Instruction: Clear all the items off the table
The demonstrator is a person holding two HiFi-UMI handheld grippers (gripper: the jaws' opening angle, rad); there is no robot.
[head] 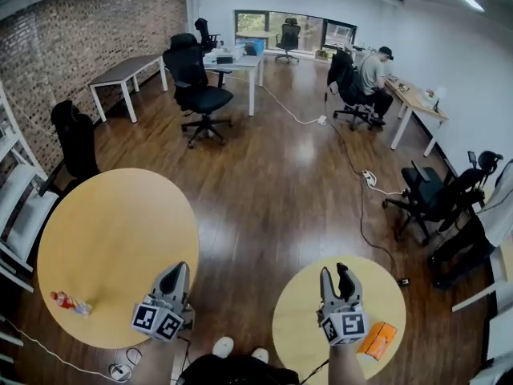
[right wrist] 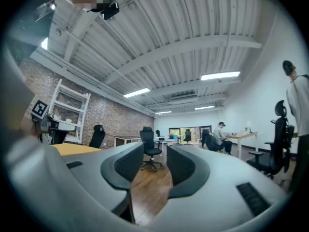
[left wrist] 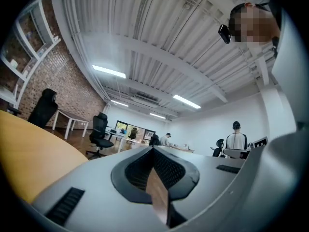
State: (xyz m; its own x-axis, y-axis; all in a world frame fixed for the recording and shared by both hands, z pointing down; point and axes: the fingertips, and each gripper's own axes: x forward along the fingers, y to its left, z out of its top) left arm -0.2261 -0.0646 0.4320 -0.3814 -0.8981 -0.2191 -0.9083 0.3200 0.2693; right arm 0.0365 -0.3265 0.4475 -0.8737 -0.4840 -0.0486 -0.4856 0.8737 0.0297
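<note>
A red item (head: 70, 301) lies on the round bench (head: 120, 215), at whose near edge the left hand-held gripper (head: 178, 269) is pressed together; right of the bench, the right hand-held gripper (head: 335, 271) is spread, empty.

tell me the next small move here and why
Probably tilt the right gripper down and back toward the orange packet on the small table. Its fingers stand apart with nothing between them and point out into the room, while the packet lies close beside it, at its right.
</note>
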